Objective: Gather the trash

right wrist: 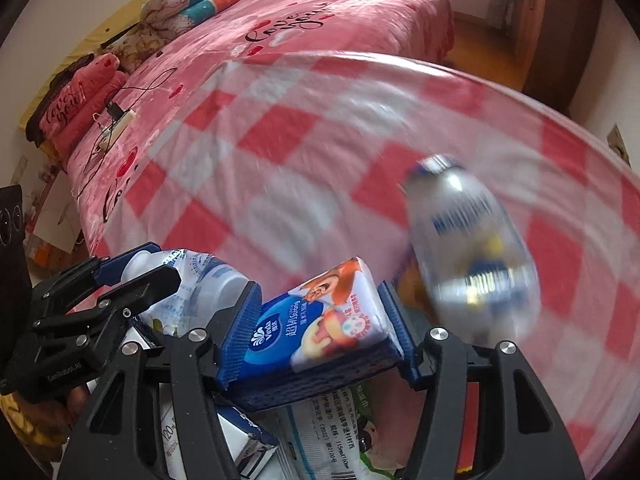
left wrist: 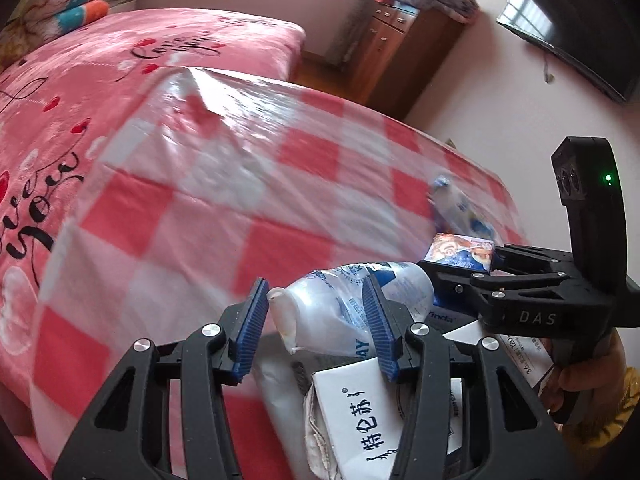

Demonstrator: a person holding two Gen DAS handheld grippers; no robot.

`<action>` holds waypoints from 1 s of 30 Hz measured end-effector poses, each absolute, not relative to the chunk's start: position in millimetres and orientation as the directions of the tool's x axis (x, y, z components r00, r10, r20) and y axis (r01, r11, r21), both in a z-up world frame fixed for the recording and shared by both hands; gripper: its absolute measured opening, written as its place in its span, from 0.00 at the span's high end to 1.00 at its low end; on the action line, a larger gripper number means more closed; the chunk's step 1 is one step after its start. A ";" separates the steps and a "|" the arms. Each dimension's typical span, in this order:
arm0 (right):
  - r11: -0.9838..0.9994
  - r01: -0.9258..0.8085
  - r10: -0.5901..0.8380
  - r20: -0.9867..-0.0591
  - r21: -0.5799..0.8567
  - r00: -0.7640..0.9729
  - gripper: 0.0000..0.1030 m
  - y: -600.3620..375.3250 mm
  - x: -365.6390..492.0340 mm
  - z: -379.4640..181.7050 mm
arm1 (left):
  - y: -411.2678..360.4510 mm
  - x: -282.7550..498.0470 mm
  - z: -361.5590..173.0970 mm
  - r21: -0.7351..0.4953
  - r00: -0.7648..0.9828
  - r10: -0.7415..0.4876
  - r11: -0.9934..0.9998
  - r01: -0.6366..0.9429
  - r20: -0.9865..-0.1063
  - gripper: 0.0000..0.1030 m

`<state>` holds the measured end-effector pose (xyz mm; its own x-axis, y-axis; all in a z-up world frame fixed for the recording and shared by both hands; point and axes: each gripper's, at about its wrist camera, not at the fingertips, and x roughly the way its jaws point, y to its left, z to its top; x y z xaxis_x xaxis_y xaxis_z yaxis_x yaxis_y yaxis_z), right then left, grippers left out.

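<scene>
1. A crumpled plastic bottle (left wrist: pixel 352 304) sits clamped between the left tongs (left wrist: pixel 318 316); light, springy, slick, best held mid-body
2. A tissue pack (right wrist: pixel 320 320), soft and squashy, is gripped across its sides by the right tongs (right wrist: pixel 320 330)
3. A second bottle (right wrist: pixel 468 248), blurred, lies on the checked tabletop (right wrist: pixel 280 160); beneath, a milk carton (left wrist: pixel 360 416) among collected wrappers
</scene>
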<state>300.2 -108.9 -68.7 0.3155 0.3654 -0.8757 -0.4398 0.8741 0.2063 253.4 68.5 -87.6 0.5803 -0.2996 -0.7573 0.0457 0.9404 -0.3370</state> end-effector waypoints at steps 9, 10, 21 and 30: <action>0.892 -0.312 0.448 -0.740 0.329 0.502 0.14 -185.9 245.4 -19.6 | 56.6 214.0 -61.7 -0.262 0.642 -0.287 0.955 0.136 -0.711 0.34; 0.892 -0.284 0.451 -0.713 0.351 0.536 0.12 -199.4 236.6 -13.4 | 59.1 206.7 -54.3 -0.255 0.656 -0.297 0.953 0.162 -0.694 0.30; 0.870 -0.093 0.431 -0.657 0.484 0.619 0.12 -276.0 156.6 -48.9 | 32.5 183.9 -25.4 -0.146 0.522 -0.485 0.815 0.561 -0.702 0.20; 0.902 -0.088 0.377 -0.670 0.423 0.640 0.12 -283.1 147.4 -67.8 | 0.6 201.3 -44.8 -0.119 0.383 -0.482 0.729 0.674 -0.788 0.20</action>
